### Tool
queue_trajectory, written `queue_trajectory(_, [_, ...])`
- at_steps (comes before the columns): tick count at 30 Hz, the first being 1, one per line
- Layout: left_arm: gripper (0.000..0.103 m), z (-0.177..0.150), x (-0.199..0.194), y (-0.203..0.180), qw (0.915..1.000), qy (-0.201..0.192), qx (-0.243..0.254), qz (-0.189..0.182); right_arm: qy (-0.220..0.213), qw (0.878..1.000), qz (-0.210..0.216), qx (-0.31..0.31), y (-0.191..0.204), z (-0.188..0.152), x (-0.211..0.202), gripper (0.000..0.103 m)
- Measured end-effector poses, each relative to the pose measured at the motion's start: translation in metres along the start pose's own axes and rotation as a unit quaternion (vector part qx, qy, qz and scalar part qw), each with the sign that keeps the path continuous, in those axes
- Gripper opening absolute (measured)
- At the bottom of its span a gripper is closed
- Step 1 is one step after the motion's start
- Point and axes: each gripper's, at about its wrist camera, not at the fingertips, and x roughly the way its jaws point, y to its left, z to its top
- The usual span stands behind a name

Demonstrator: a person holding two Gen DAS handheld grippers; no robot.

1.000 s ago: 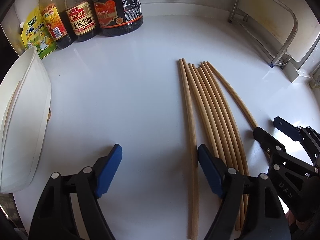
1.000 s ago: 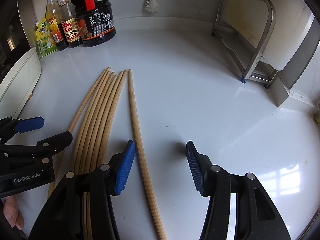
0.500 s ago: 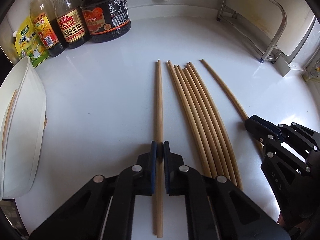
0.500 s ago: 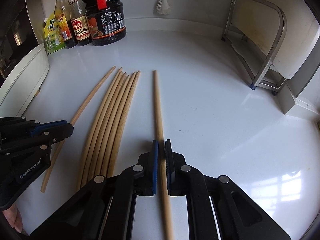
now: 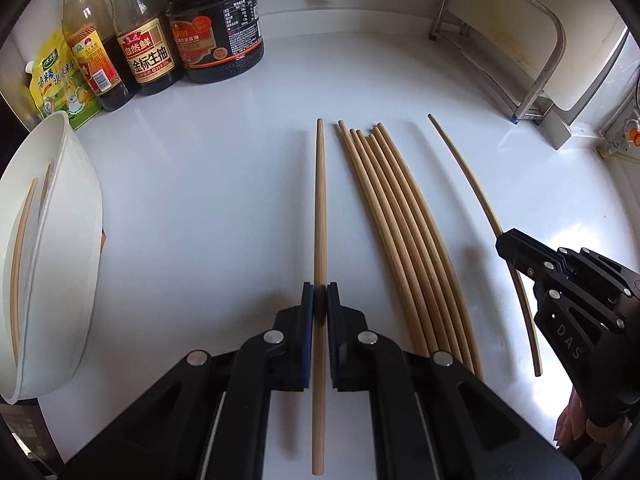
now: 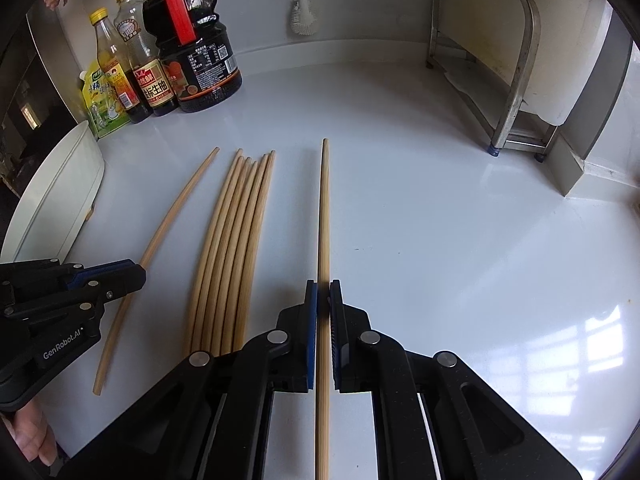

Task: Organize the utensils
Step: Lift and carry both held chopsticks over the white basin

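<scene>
Chopsticks lie mid-counter: a bundle [image 5: 404, 240] between two singles. My left fingers [image 5: 320, 304] are clenched on one single [image 5: 320, 208], my right fingers [image 6: 323, 300] on another [image 6: 324, 208], each gripped low so it can be lifted, probably toward the white bin [image 5: 76, 216] at the counter's left edge.

Left gripper [image 5: 320, 300] jaws clamped, angled steeply down, right gripper [image 6: 323, 292] likewise clamped, tilted down

Tan chopsticks [image 5: 404, 240], glossy white counter [image 5: 200, 200], blue-padded black fingers [image 5: 307, 320].
</scene>
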Motion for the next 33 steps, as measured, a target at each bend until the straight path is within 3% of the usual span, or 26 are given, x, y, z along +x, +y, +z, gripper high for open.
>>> queue_trajectory(17, [0.007,0.007,-0.06,0.017,0.9991,-0.04,0.016,0.003,-0.037,0.999,0.016,0.015,0.024,0.011,-0.052,0.006])
queue_trajectory(33, [0.007,0.004,-0.119,0.075,0.9967,-0.08,0.012,0.002,-0.066,0.997,0.041,0.001,0.085,0.03,-0.084,0.006])
